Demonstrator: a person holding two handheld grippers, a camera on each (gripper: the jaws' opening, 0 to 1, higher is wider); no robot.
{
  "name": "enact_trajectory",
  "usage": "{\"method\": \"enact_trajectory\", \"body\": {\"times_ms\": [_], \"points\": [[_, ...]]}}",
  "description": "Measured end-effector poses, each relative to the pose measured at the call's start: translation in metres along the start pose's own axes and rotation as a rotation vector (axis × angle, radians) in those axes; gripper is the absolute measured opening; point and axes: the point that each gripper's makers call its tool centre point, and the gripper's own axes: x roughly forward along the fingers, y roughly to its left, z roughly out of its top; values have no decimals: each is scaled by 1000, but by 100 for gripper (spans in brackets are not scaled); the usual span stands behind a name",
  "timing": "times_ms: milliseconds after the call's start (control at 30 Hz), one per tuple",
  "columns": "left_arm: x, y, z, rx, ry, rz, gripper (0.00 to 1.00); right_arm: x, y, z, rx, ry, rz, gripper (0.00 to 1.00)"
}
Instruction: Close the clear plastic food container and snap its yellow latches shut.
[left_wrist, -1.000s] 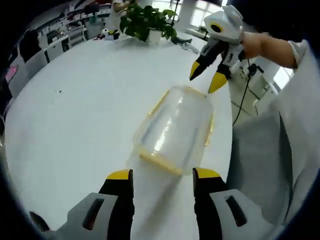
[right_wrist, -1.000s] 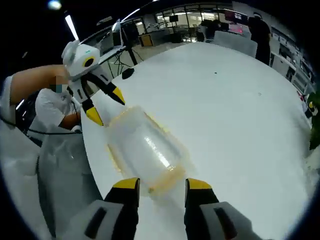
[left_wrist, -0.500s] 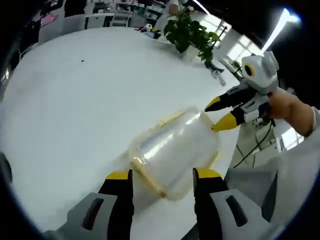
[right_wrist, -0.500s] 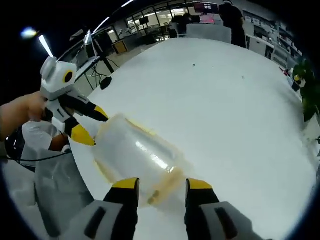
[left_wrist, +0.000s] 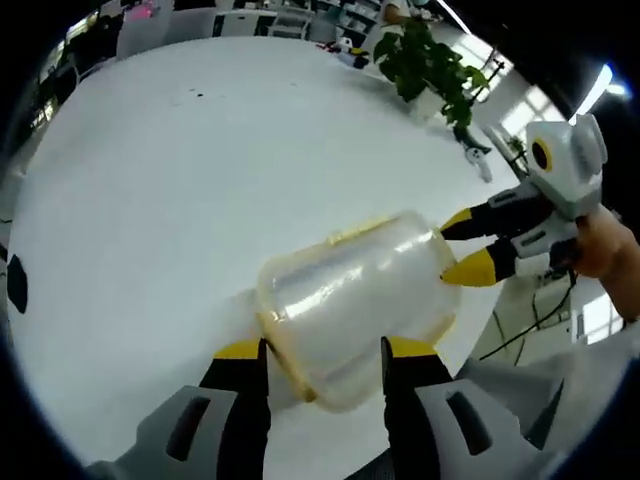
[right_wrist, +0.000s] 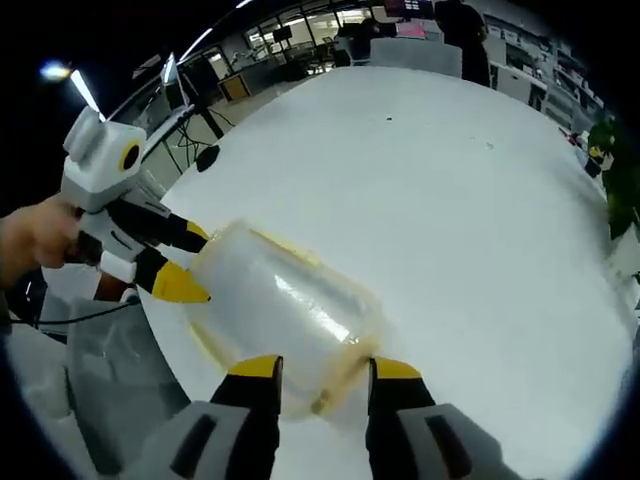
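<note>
1. The clear plastic food container (left_wrist: 350, 295) (right_wrist: 275, 300) lies on the white bench (left_wrist: 150, 180) (right_wrist: 470, 200) close to its near edge, lid seated, yellow rim and latches showing along its sides; whether any latch is snapped down cannot be told.
2. The left claw (left_wrist: 315, 352) (right_wrist: 190, 262) stands with jaws apart, one yellow tip at each side of the container's near end in the left gripper view; a second ago those tips lay short of the container, with bare bench between.
3. The right claw (right_wrist: 318, 366) (left_wrist: 468, 245) also has its jaws apart, straddling the opposite end; in the left gripper view its yellow tips now meet the far end of the container, where a second ago they hung above and clear of it.
4. A hand (left_wrist: 605, 245) grips the right claw; another hand (right_wrist: 35, 235) grips the left.
5. A potted plant (left_wrist: 430, 65) stands at the bench's far edge.
</note>
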Motion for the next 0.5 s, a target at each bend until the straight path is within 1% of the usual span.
{"method": "enact_trajectory", "body": {"times_ms": [100,133,200,267,300,333,367,400,433,467,500], "points": [[0,0,0,-9,-4,7,42,0,0,-1,11,4,-8,29],[1,-1,0,-26,-14,17,42,0,0,-1,10,6,-8,29],[1,-2,0,-13,-9,20,42,0,0,-1,16,2,-11,29],[1,-2,0,-26,-17,28,41,1,0,-1,16,7,-13,28],[1,-2,0,-28,-17,30,41,1,0,0,16,11,-9,28],[2,-2,1,-51,-24,36,41,1,0,-1,30,17,-8,28],[2,-2,1,-48,-27,35,40,2,4,-1,14,22,19,26],[4,-3,1,-64,-32,44,40,0,-2,-1,90,23,-41,26],[1,-3,6,-93,-39,66,40,3,3,1,28,27,-15,26],[-1,-8,7,-70,-40,50,41,3,2,1,28,23,-14,26],[-2,-8,8,-77,-46,50,41,2,1,0,35,21,-13,26]]}}
